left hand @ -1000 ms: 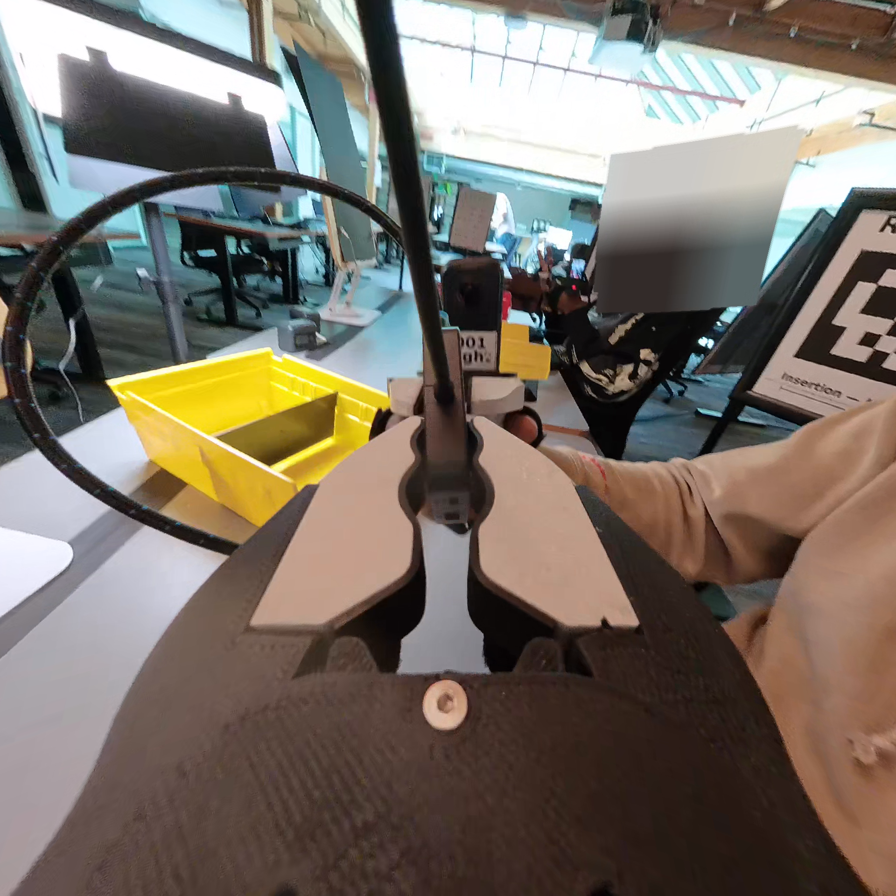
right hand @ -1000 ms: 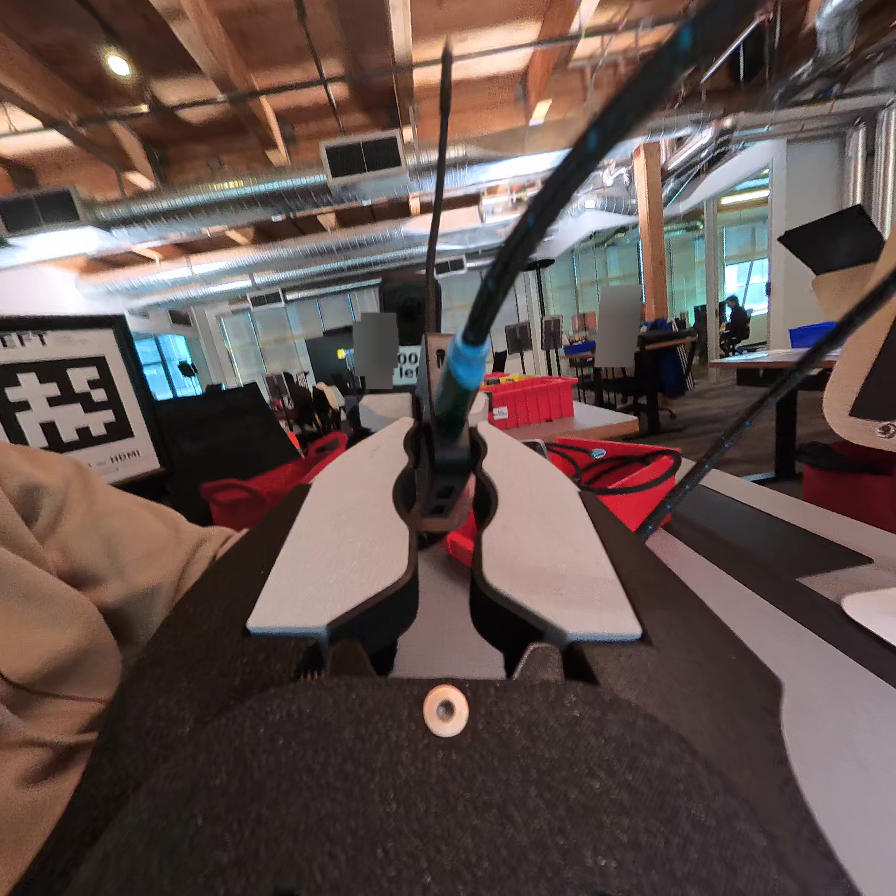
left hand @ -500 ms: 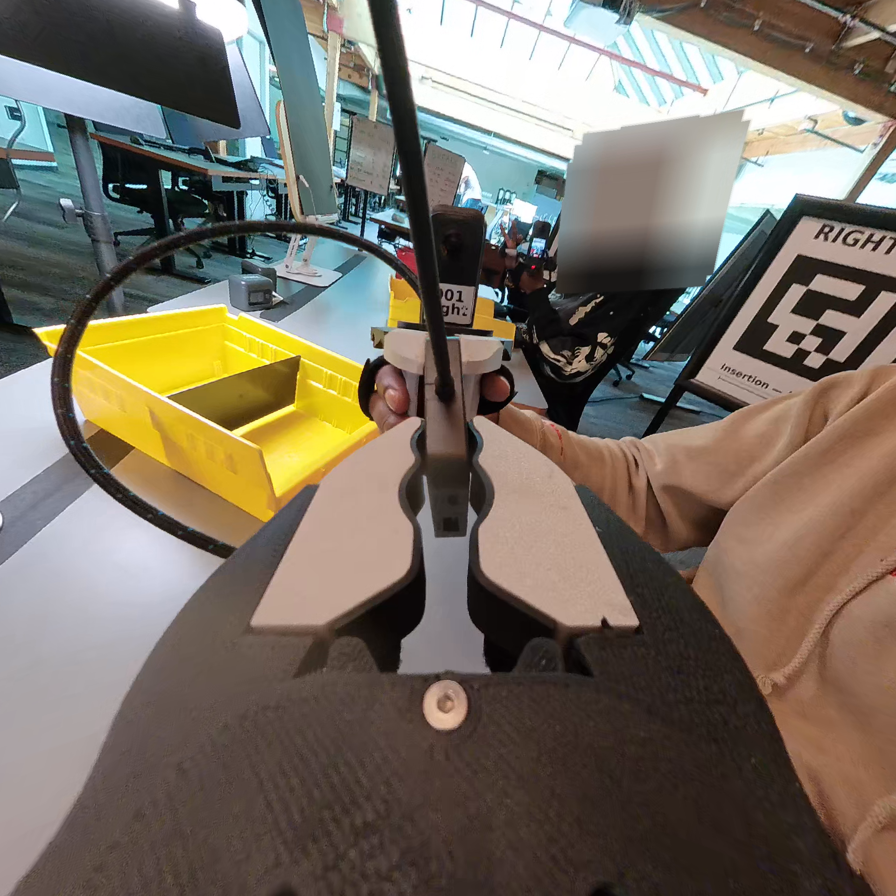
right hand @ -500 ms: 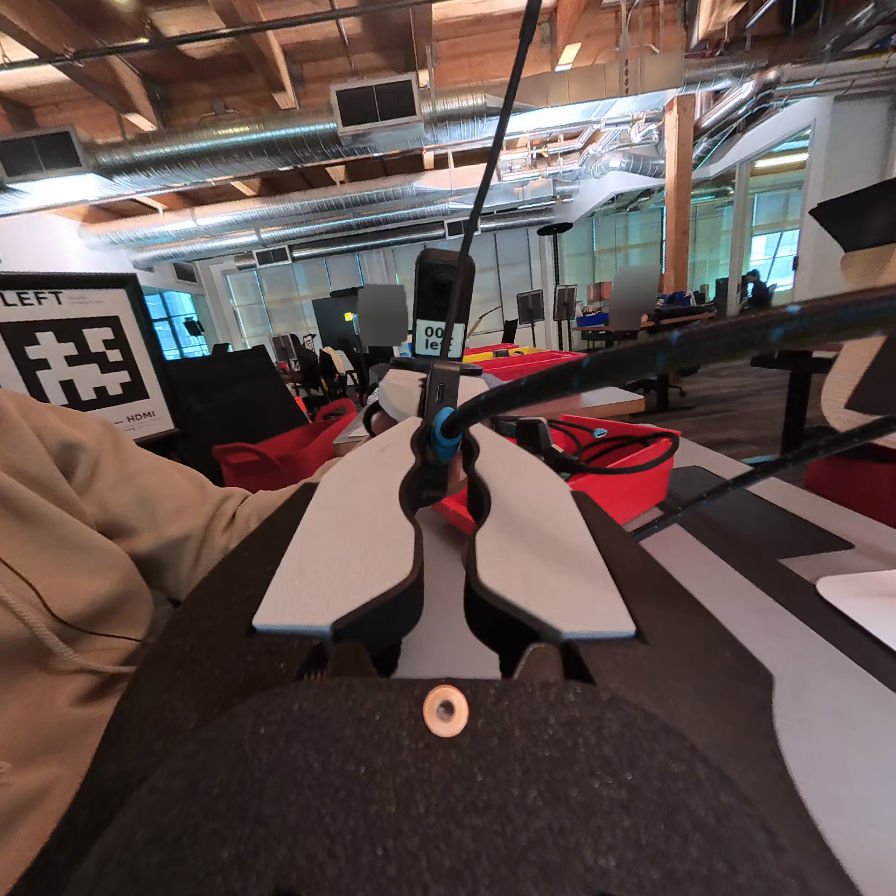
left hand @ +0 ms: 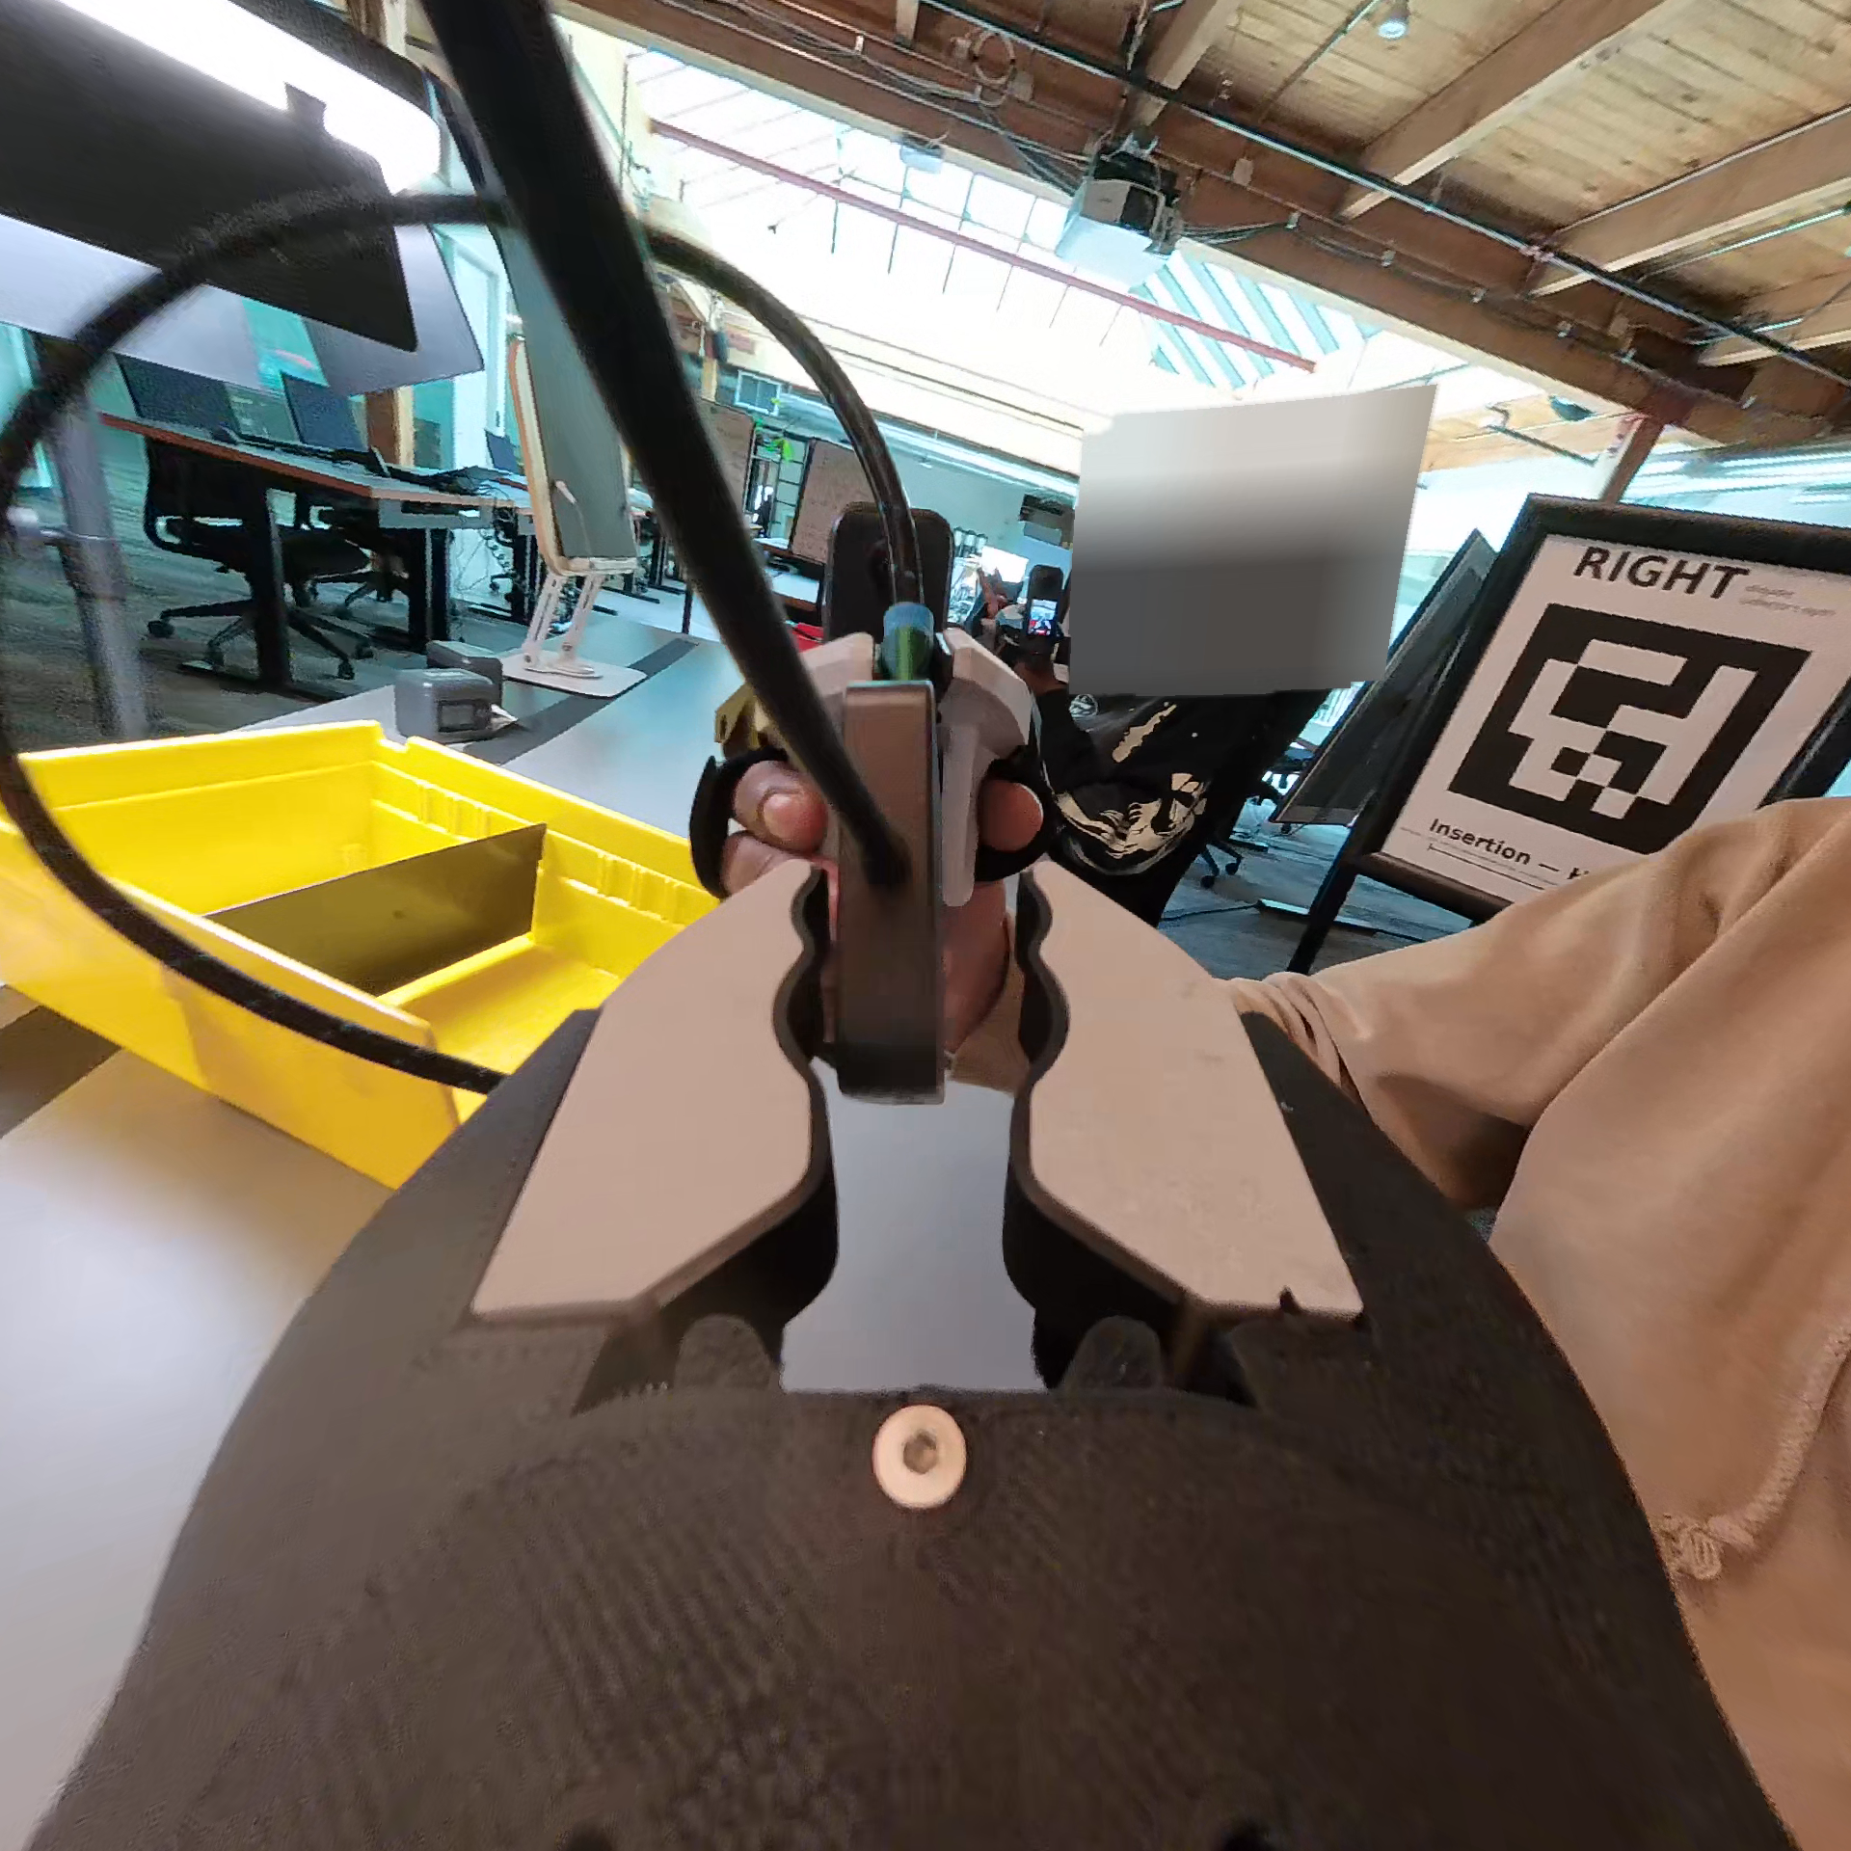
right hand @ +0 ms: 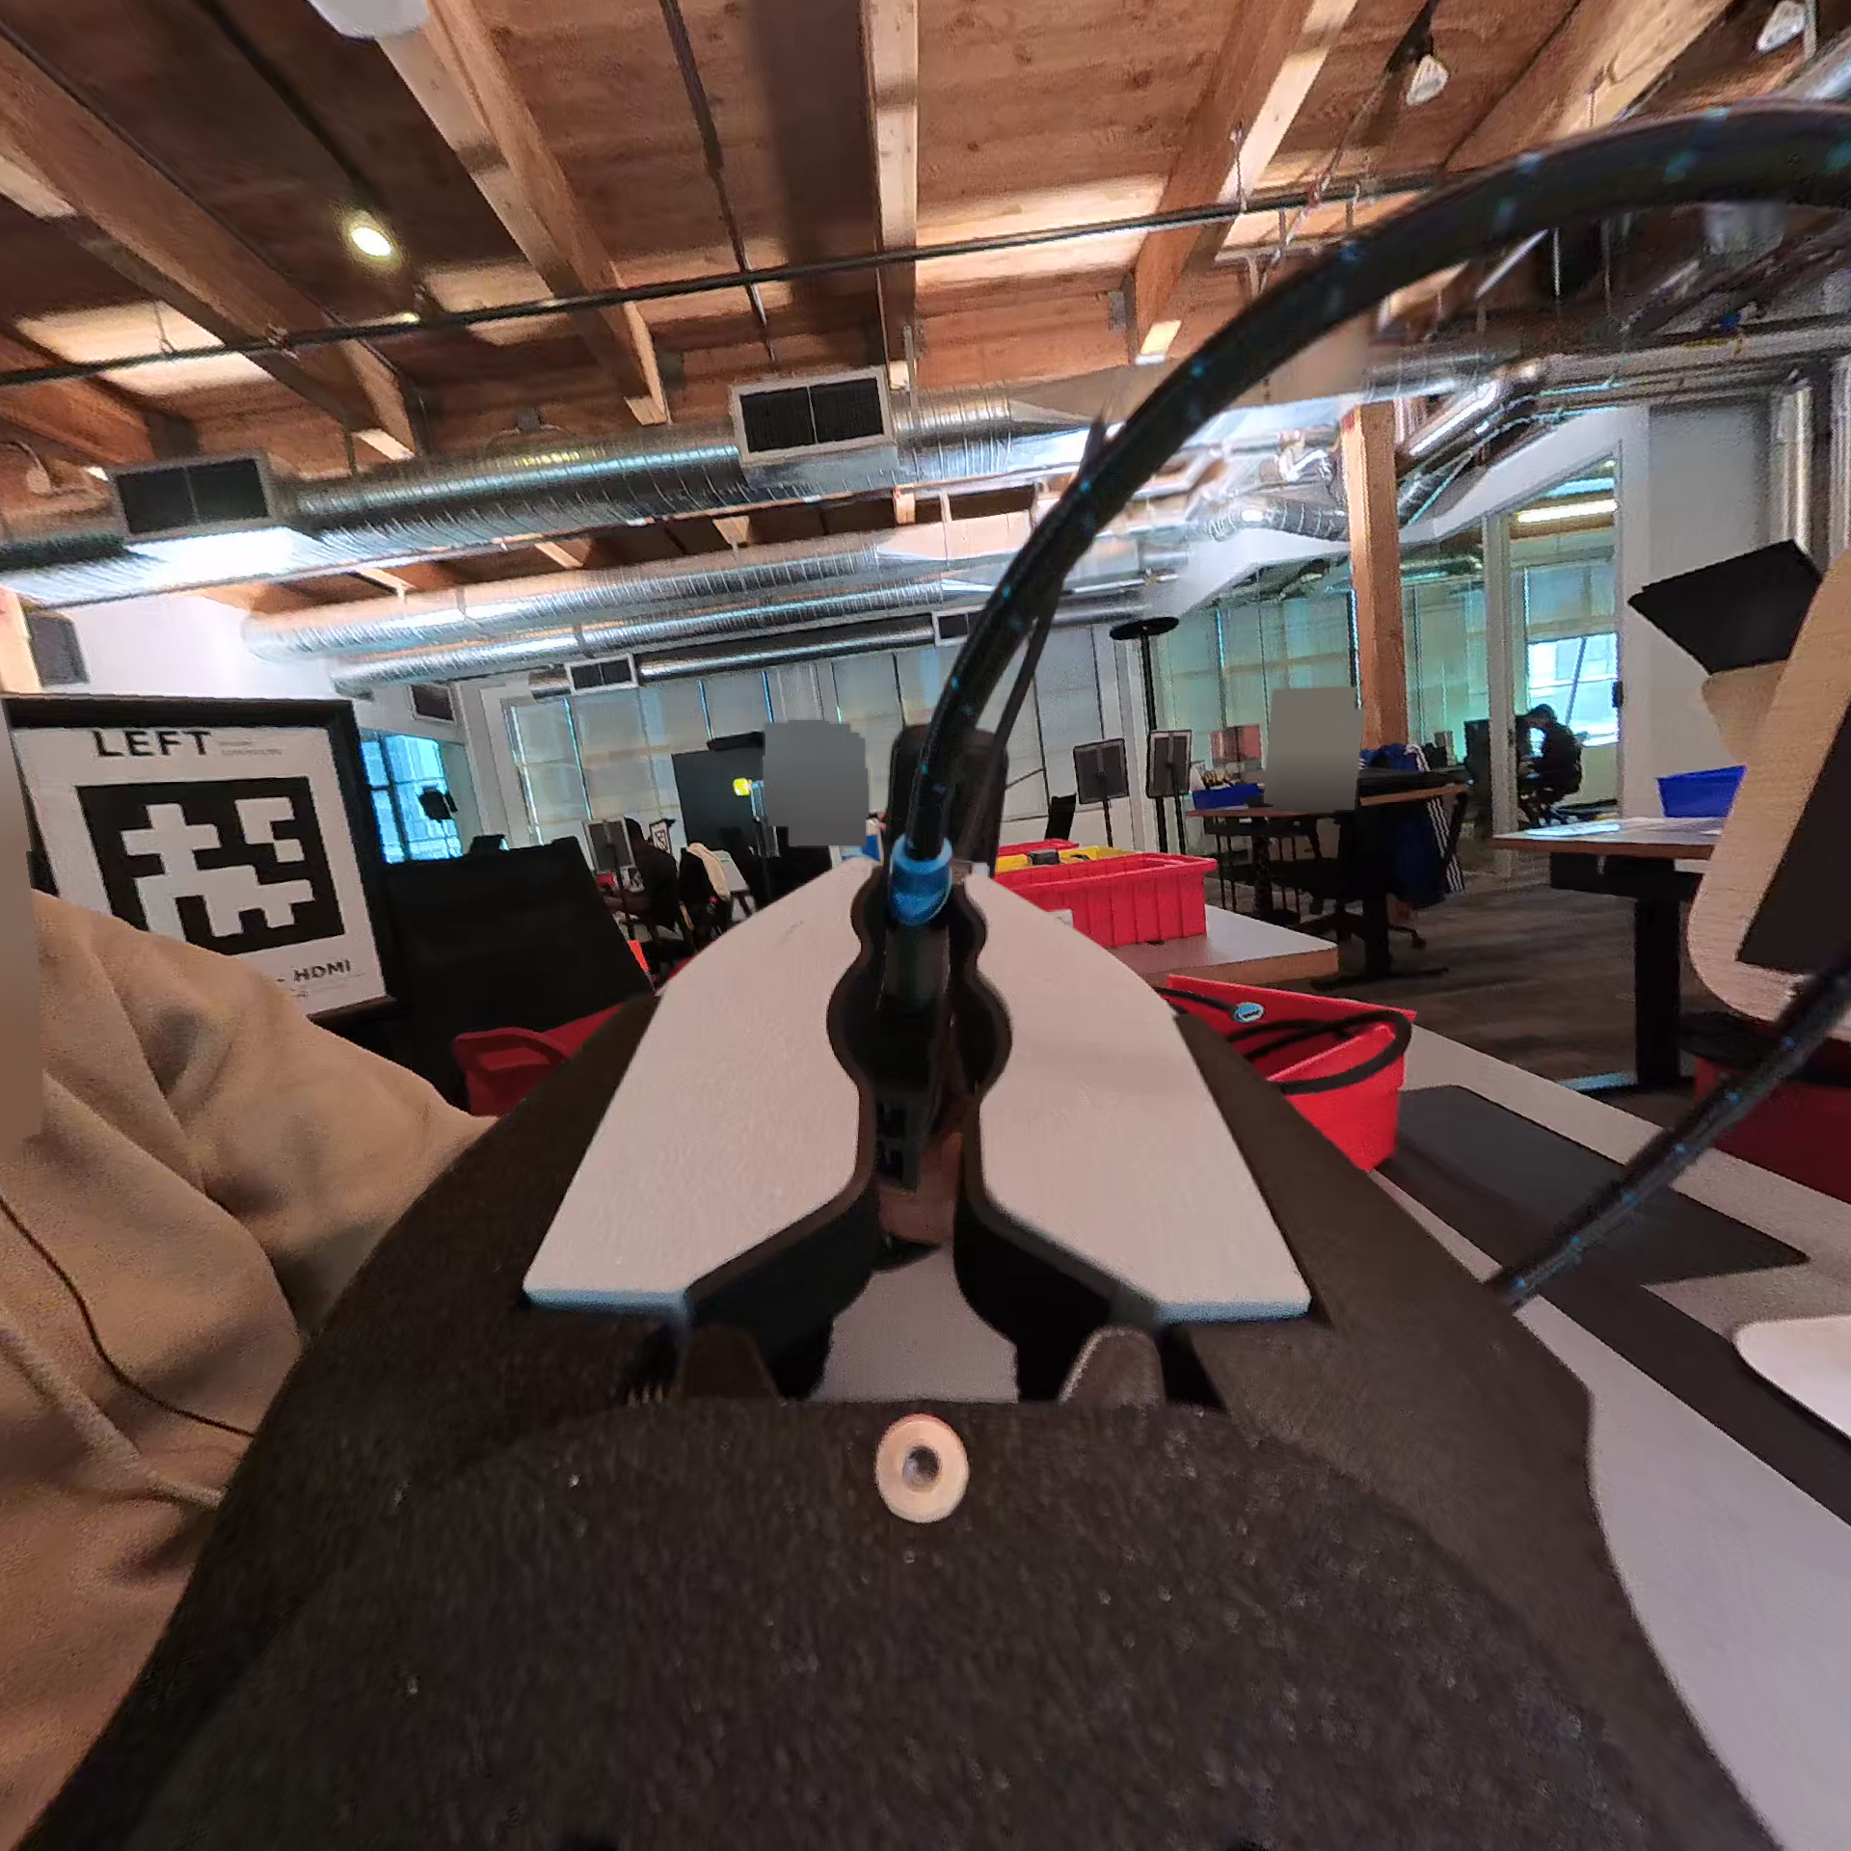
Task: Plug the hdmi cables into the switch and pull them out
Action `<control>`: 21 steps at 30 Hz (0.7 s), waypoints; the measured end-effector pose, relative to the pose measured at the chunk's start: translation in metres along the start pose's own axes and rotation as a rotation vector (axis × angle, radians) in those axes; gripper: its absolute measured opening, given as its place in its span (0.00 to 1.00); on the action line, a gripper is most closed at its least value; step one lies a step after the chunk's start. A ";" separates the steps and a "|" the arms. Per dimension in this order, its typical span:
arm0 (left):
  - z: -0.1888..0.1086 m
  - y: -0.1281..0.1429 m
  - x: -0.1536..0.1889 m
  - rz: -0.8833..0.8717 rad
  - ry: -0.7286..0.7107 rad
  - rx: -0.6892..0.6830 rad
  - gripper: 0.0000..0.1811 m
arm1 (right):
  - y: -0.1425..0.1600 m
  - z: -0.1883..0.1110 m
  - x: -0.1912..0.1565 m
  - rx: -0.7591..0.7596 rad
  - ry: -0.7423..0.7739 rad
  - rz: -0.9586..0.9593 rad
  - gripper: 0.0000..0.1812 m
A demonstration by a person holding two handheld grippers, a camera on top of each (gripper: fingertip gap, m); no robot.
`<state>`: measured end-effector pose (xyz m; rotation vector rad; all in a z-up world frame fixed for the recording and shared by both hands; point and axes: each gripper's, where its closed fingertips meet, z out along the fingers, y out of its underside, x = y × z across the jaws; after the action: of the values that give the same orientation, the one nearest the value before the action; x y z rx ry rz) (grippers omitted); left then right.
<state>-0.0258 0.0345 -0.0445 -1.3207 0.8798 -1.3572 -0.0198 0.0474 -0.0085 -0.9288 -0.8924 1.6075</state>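
In the left wrist view the grey HDMI switch stands upright between the fingers of my left gripper. The jaws are spread wider than the switch, with a gap on its right side. The switch's thin black lead runs up and left. My right gripper is shut on a black HDMI plug with a blue collar. That plug meets the top of the switch. Its braided cable arcs up and right, and loops wide on the left in the left wrist view.
A yellow bin with a dark divider sits on the grey table to the left. A red bin holding more cables is on the right. Framed marker boards stand behind. A beige sleeve is close by. My left and right fingertips are right by each other.
My left gripper's jaws have spread apart from the switch they were clamping. The two grippers have come closer together and the blue-collared plug now sits against the switch's top.
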 end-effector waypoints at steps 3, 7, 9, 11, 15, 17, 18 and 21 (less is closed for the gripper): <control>0.003 -0.001 0.001 0.044 -0.019 0.006 0.08 | 0.001 0.002 -0.003 0.007 -0.020 0.009 0.06; -0.006 0.000 0.001 0.080 -0.041 -0.072 0.08 | 0.008 0.005 -0.005 -0.050 -0.023 -0.012 0.06; -0.010 0.001 0.000 0.079 -0.057 -0.114 0.08 | 0.014 0.004 -0.004 -0.096 -0.021 -0.016 0.06; -0.014 0.007 0.000 0.051 -0.051 -0.182 0.08 | 0.022 0.002 -0.004 -0.159 -0.025 -0.033 0.06; -0.019 0.012 -0.001 0.027 -0.049 -0.232 0.08 | 0.034 0.000 -0.003 -0.254 -0.018 -0.071 0.07; -0.019 0.015 0.000 0.013 -0.038 -0.251 0.08 | 0.038 -0.001 -0.004 -0.283 -0.026 -0.076 0.07; -0.019 0.017 0.000 0.009 -0.039 -0.264 0.08 | 0.040 -0.002 -0.004 -0.299 -0.026 -0.079 0.07; -0.020 0.023 -0.001 0.021 -0.052 -0.309 0.08 | 0.044 -0.002 -0.004 -0.334 -0.017 -0.095 0.07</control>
<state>-0.0414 0.0272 -0.0697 -1.5692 1.0963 -1.1978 -0.0355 0.0355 -0.0485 -1.0850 -1.2240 1.4105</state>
